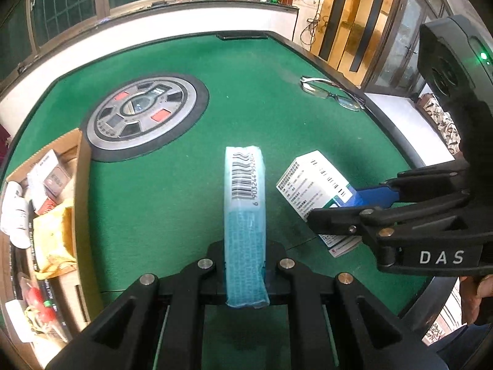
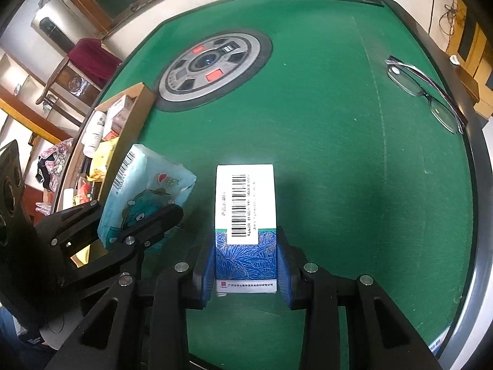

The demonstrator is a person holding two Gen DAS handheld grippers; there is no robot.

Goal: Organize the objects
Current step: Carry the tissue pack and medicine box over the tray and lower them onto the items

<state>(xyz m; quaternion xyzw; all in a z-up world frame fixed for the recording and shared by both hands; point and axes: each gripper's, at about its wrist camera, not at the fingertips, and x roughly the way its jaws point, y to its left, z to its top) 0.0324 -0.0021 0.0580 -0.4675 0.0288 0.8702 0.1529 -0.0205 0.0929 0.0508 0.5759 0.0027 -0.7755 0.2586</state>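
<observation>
My left gripper [image 1: 245, 265] is shut on a light blue tissue pack [image 1: 245, 215] with a barcode, held edge-up above the green table [image 1: 246, 71]. The pack also shows in the right wrist view [image 2: 144, 197]. My right gripper [image 2: 246, 269] is shut on a white and blue medicine box [image 2: 245, 215], its blue pads on both sides. In the left wrist view the box [image 1: 314, 182] sits to the right of the tissue pack. A cardboard box [image 1: 81, 185] holding several packets stands at the table's left edge.
A round grey control panel [image 1: 144, 114] is set in the table's middle. Eyeglasses [image 1: 332, 92] lie near the right rim. The table's black rim [image 2: 480, 185] curves along the right. A chair with a red cloth [image 2: 92, 55] stands beyond the far left.
</observation>
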